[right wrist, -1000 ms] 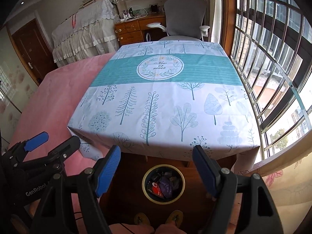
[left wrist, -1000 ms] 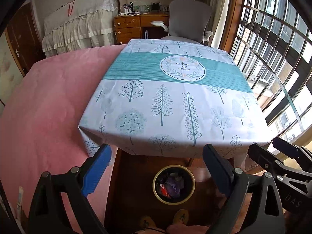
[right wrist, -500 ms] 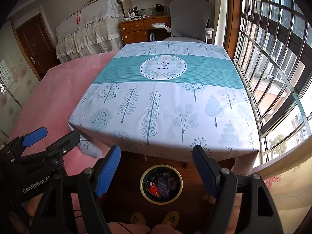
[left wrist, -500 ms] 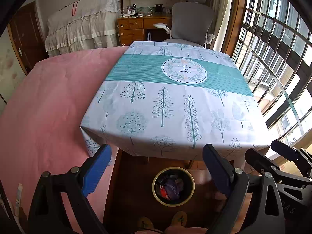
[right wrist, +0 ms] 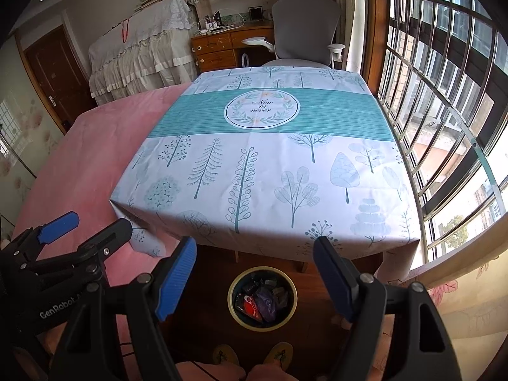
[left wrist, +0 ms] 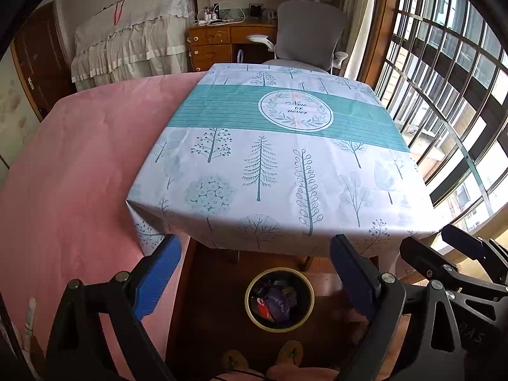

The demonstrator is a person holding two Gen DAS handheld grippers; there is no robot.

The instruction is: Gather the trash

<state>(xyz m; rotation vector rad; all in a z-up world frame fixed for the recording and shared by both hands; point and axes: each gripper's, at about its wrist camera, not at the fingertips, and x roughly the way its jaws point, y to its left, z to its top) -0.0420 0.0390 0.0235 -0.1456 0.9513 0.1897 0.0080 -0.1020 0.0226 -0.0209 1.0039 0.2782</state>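
A round yellow-rimmed bin (left wrist: 279, 298) stands on the wooden floor under the near table edge, holding several wrappers, red and purple among them; it also shows in the right wrist view (right wrist: 263, 297). My left gripper (left wrist: 254, 273) is open and empty, held above the bin. My right gripper (right wrist: 254, 274) is open and empty, also above the bin. Each gripper shows at the edge of the other's view: the right one (left wrist: 444, 254) and the left one (right wrist: 82, 228). The table (left wrist: 285, 171) has a tree-print cloth with nothing on it.
A pink bed cover (left wrist: 70, 184) lies left of the table. A grey office chair (left wrist: 309, 35) and a wooden desk (left wrist: 216, 41) stand behind it. Barred windows (left wrist: 444, 95) run along the right. The person's slippers (left wrist: 263, 358) are near the bin.
Both grippers have risen and tilted slightly, so the table and bin sit a little lower in the views. Both stay open and empty.
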